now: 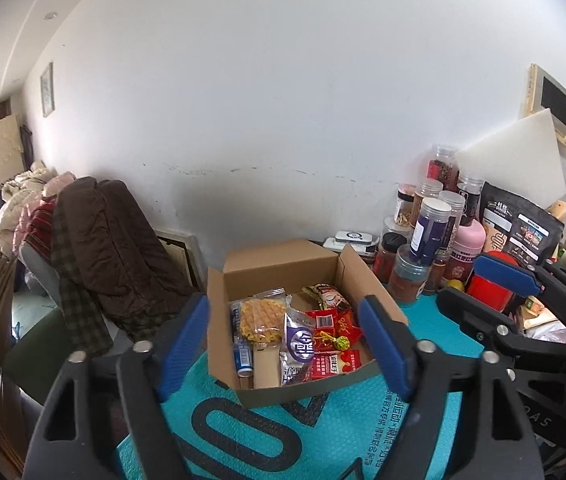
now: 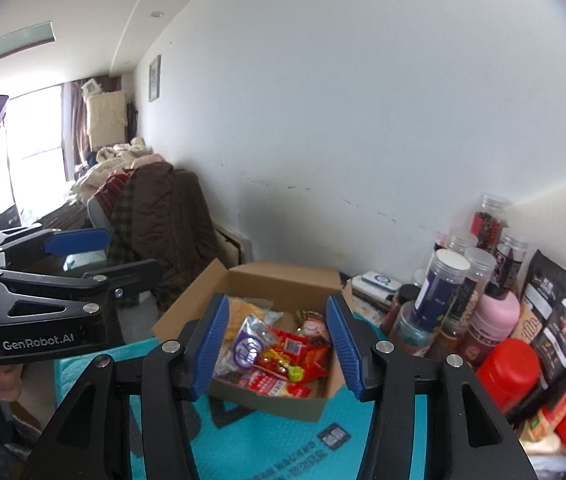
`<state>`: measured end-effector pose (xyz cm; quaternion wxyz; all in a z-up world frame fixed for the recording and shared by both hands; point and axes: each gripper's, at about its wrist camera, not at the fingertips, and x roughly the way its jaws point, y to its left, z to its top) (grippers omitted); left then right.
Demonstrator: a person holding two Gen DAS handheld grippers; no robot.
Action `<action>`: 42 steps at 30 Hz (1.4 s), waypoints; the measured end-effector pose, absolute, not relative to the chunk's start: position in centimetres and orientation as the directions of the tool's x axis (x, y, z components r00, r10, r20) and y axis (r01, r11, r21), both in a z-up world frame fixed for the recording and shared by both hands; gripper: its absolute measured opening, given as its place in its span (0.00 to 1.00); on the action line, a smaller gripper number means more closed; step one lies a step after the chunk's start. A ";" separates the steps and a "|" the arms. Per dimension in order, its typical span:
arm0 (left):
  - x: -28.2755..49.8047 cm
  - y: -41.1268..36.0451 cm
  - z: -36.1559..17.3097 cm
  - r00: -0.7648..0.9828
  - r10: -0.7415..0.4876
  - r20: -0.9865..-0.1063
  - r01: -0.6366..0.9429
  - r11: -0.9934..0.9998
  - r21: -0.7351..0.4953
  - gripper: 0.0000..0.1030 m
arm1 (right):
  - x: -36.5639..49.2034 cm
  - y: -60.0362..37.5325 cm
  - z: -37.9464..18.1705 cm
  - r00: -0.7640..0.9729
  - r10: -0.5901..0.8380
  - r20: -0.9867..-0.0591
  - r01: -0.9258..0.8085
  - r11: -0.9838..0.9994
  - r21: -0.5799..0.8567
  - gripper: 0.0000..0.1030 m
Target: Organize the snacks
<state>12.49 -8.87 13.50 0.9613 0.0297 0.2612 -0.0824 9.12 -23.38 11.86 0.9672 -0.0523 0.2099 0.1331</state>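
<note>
The open box (image 1: 283,276) stands on the teal mat (image 1: 335,420) on the table, in the middle, with its flaps up. Inside lie the snacks: a waffle (image 1: 261,318) at the left, a purple pack (image 1: 300,342) in the middle, red packs (image 1: 333,322) at the right. The left tool (image 1: 283,352) hangs near the box with its jaws wide apart and nothing between them. The right tool (image 2: 279,352) also stands open and holds nothing. Jars (image 1: 429,232) and a red lid (image 2: 509,372) crowd the far right, just beside the box.
</note>
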 end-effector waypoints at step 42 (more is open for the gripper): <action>2.9 -7.1 7.1 0.830 -0.043 -0.556 -0.016 0.995 -0.099 0.80 | 1.7 -23.6 6.8 0.797 0.394 -0.459 -0.429 0.903 0.030 0.79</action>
